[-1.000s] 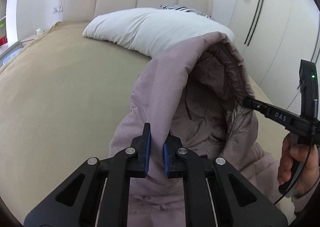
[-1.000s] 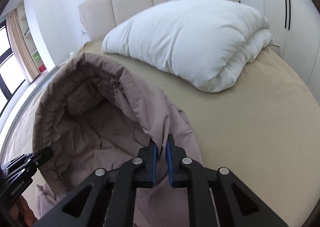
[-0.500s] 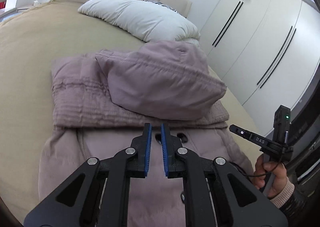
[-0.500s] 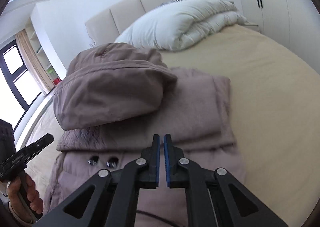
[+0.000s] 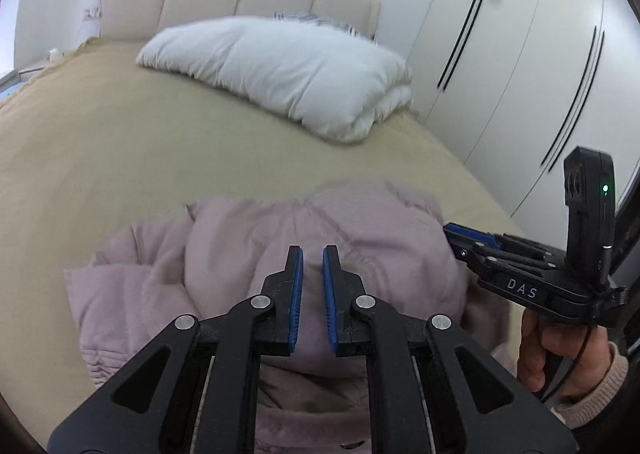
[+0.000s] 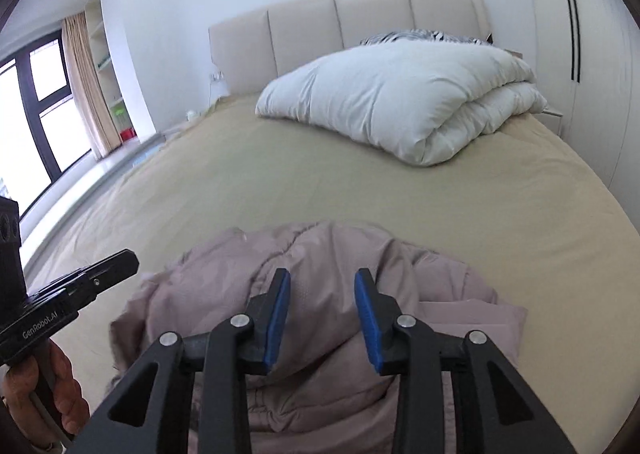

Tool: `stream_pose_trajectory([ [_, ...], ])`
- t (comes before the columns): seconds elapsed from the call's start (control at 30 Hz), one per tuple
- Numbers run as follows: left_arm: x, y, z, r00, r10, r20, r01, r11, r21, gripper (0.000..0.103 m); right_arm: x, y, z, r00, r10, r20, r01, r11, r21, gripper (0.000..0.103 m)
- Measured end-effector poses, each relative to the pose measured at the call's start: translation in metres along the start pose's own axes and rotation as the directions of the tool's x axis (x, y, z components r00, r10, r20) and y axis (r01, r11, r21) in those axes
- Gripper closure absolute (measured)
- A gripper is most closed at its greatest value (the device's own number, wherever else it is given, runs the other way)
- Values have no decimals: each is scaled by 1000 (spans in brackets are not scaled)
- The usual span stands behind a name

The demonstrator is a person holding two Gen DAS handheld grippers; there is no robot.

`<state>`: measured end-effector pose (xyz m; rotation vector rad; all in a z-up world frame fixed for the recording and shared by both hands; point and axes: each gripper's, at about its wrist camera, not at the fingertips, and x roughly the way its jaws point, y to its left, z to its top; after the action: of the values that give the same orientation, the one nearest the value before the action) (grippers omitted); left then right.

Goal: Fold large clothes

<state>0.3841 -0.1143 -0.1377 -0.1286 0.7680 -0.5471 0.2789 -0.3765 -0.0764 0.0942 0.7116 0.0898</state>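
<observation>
The left gripper (image 5: 312, 254) hangs over the jacket (image 5: 280, 254) with its jaws parted by a narrow gap; nothing sits between the blue pads (image 5: 297, 294), and whether the tips touch the cloth below cannot be told. The right gripper (image 6: 322, 278) has its jaws spread much wider, likewise holding nothing, its blue pads (image 6: 280, 314) standing above the puffy mauve fabric.

The jacket (image 6: 320, 294) lies bunched in a heap on the bed, directly under and just ahead of both sets of jaws. In the left wrist view it spreads to either side of the jaws, a crumpled fold reaching out to the left and a rounded padded mound straight ahead. In the right wrist view a flatter layer of it runs out to the right of the jaws.

To the right of the left jaws, the right gripper (image 5: 470, 238) appears from the side, held by a hand (image 5: 560, 354) in a pink cuff, its tip near the jacket's right edge. To the left of the right jaws, the left gripper (image 6: 120, 262) shows in the same way, gripped by a hand (image 6: 44, 394).

Beyond the jacket stretches the tan bedsheet (image 6: 280, 181). Farther ahead lies a folded white duvet (image 6: 400, 101), then the beige padded headboard (image 6: 340, 25). White wardrobe doors (image 5: 520, 53) stand off to the right, a window with curtains (image 6: 80, 73) far left.
</observation>
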Motion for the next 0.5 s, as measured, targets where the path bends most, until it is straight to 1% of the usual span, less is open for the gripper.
stream_pose_trajectory([
  [0.03,18,6,-7,999,15,-47,-15,1000,-8,94,21,-1,-7,998,-21,-53,20,1000,-4,69],
  [0.07,32,11,-20,996,37,-81,-38,999,-19,94,39,-2,-20,994,-34,-104,34,999,-5,70],
  [0.1,41,19,-31,994,38,-101,-42,998,-37,94,56,-3,-35,988,-33,-150,32,999,-10,72],
  [0.13,47,25,-38,993,29,-114,-35,998,-49,94,64,-4,-51,988,-30,-154,28,999,-17,72],
  [0.17,50,30,-44,993,17,-121,-24,998,-59,94,66,-1,-63,991,-37,-127,32,999,-38,73],
  [0.2,48,34,-47,993,6,-122,-14,998,-64,94,65,3,-72,992,-50,-113,42,997,-71,73],
  [0.23,44,35,-47,993,1,-121,-9,998,-66,94,65,8,-76,991,-63,-116,50,993,-104,73],
  [0.27,37,37,-45,994,-1,-110,-8,997,-76,94,64,10,-74,990,-69,-126,54,991,-125,73],
  [0.33,10,38,-38,999,8,-46,-12,995,-98,94,47,11,-63,989,-57,-133,41,992,-119,74],
  [0.37,-4,35,-32,1000,0,-1,0,996,-94,94,35,7,-54,995,-39,-95,30,995,-95,74],
  [0.43,-24,18,-20,998,-38,51,41,998,-55,94,13,-1,-33,1000,-25,1,25,998,-53,74],
  [0.5,-20,-5,-8,994,-96,47,97,995,-11,94,10,-9,-12,999,-19,34,19,1000,-19,74],
])
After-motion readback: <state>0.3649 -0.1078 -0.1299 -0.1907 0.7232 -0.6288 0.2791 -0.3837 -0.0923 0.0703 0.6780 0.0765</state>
